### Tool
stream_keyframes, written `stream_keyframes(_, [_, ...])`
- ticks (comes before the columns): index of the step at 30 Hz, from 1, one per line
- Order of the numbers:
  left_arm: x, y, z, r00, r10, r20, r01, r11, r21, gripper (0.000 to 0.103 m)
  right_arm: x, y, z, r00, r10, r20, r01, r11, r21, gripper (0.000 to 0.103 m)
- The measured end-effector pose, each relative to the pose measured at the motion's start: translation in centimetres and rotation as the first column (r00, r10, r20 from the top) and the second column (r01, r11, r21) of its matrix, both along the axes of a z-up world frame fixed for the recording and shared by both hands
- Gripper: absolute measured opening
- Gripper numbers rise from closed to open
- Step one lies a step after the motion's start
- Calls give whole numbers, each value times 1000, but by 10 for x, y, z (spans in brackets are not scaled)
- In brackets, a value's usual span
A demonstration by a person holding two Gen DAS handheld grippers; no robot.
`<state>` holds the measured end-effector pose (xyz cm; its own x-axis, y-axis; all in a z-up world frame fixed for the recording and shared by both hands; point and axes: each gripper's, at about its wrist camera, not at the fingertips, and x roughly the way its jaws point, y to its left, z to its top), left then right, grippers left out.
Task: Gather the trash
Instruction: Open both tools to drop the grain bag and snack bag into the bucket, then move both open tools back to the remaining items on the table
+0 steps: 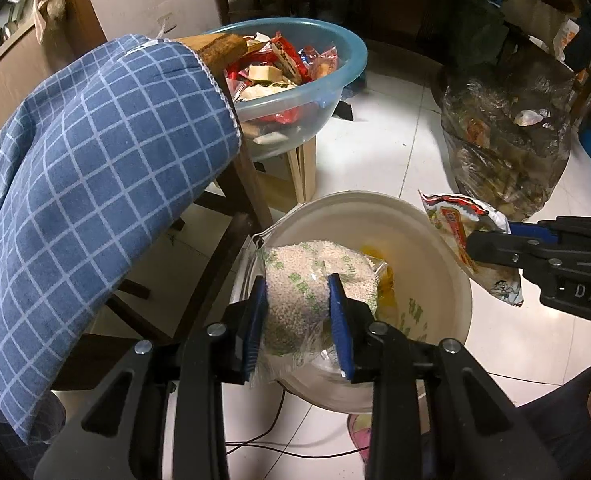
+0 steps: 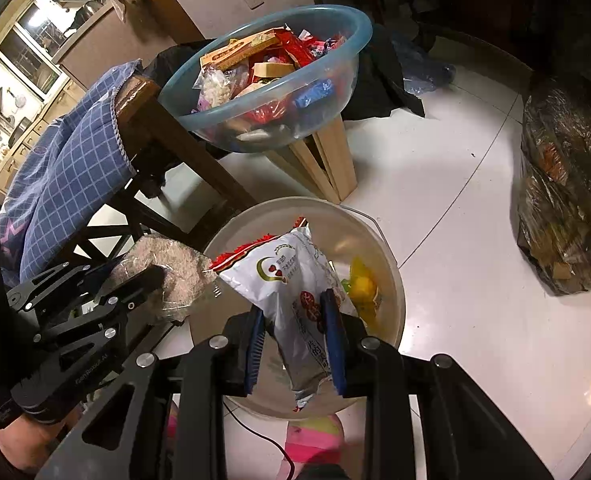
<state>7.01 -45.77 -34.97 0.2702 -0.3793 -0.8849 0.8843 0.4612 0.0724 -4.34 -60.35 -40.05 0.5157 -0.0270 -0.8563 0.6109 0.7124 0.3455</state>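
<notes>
Left wrist: checked cloth point(image 1: 95, 184), blue basin point(image 1: 295, 80), black bag point(image 1: 507, 136)

Both grippers over the bin, each with a bag between its fingers.

Your left gripper point(image 1: 299, 320) has the grain bag point(image 1: 315, 280) between its pads, directly above the bin point(image 1: 435, 232) on the floor. Your right gripper point(image 2: 295, 332) sits just to its right, snack bag point(image 2: 291, 276) in its jaws, over the same bin. A yellow wrapper point(image 2: 361, 286) lies inside the bin, ahead of the right gripper. Beyond the bin: a basin point(image 1: 347, 64) full of wrappers on a stool point(image 2: 327, 164). Left of both grippers, a chair point(image 2: 167, 136) with a cloth point(image 1: 95, 160) draped on it. Far right on the floor, well apart, a full trash bag point(image 1: 503, 132).
</notes>
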Motion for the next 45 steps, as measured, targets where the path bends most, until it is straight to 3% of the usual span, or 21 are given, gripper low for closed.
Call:
stream_keyframes(2, [1,1,-1,1000,0,3,0,1000,5,33,0,0,-1,1000,-2,-1,2,1000,1,30])
stream_keyframes(4, [1,1,-2,1000,1,13,-1,1000,7,50,0,-1,-1,1000,-5,1,5,1000,6,31])
stream_keyframes(7, [1,1,-1,1000,-1,17,1,1000,1,61,-1,-1,1,1000,-8,10,8,1000,2,33])
stream_keyframes(22, [0,2,2,1000,-3,21,3,1000,-1,62,-5,-3,6,999,-21,26,21,1000,-10,34])
stream_keyframes(26, [-1,5,13,1000,-3,31,3,1000,-14,62,-7,-1,20,998,-17,67,20,999,-45,41])
stream_keyframes(29, [-5,14,37,998,-8,61,11,998,-56,62,-10,11,54,992,12,127,10,985,-174,57])
stream_keyframes(32, [-5,39,83,993,-2,117,18,991,-132,62,-13,26,95,979,52,199,10,955,-296,72])
stream_keyframes(35, [4,70,128,986,44,160,-10,978,-208,65,-13,38,138,958,92,270,19,923,-384,78])
stream_keyframes(38, [24,123,187,971,131,201,-63,948,-312,71,-3,54,178,931,156,330,1,902,-431,83])
stream_keyframes(41, [51,172,226,959,206,193,-122,919,-374,83,21,75,210,899,252,359,-64,885,-461,89])
stream_keyframes(45, [119,252,262,904,374,206,-276,881,-385,91,70,117,238,856,385,345,-177,845,-504,94])
